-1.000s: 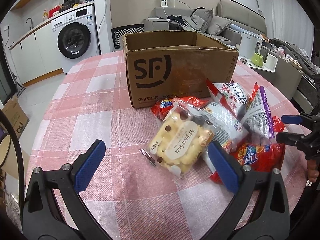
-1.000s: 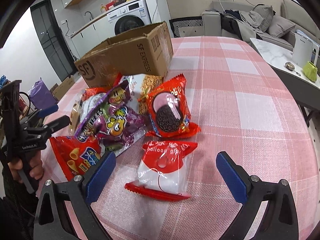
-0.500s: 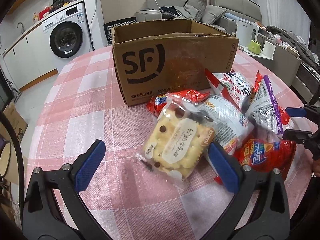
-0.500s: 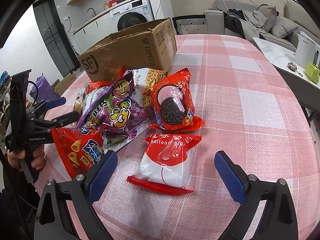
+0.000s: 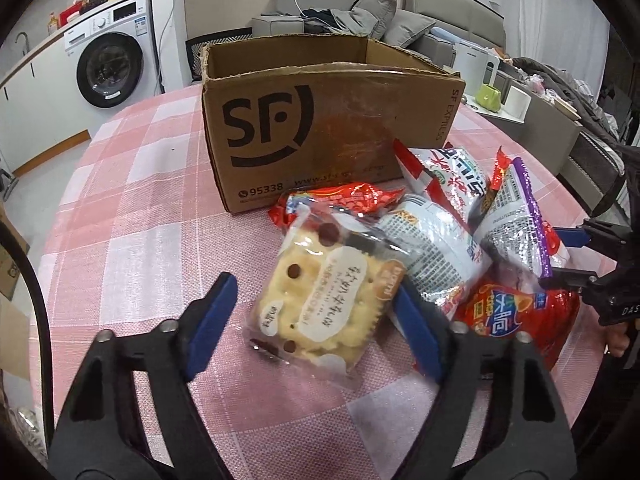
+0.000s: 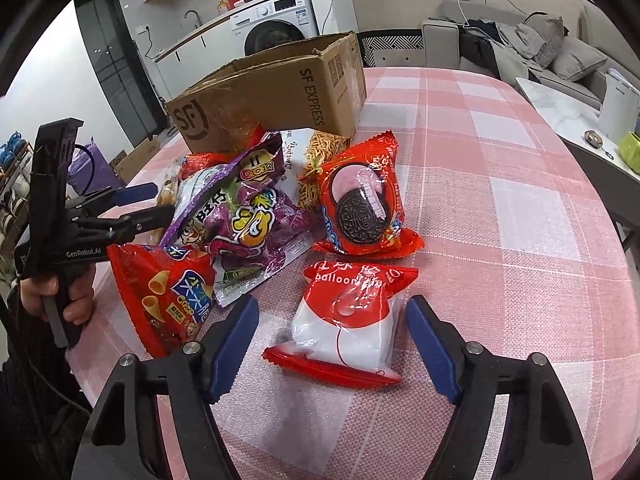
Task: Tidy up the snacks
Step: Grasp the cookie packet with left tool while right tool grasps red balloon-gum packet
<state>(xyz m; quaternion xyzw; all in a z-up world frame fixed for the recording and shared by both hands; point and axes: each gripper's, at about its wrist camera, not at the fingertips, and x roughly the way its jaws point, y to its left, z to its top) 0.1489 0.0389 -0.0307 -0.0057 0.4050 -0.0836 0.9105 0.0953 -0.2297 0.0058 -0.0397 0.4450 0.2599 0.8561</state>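
A pile of snack packs lies in front of an open cardboard SF box (image 5: 320, 120), also in the right wrist view (image 6: 280, 92). My left gripper (image 5: 316, 320) is open, its jaws on either side of a clear pack of yellow biscuits (image 5: 328, 300), not clamping it. My right gripper (image 6: 332, 340) is open around a red and white balloon pack (image 6: 348, 316) on the cloth. Beyond it lie an Oreo pack (image 6: 360, 204), a purple bag (image 6: 244, 216) and a red crisp bag (image 6: 168, 296).
The round table has a pink checked cloth (image 5: 132, 208). Silver and red bags (image 5: 444, 248) lie right of the biscuits. A washing machine (image 5: 108, 68) and a sofa (image 5: 360, 24) stand behind. The table edge drops off at right (image 6: 600, 208).
Both grippers have moved forward and down, and their jaws have narrowed. The left now brackets the biscuit pack, the right the balloon pack.
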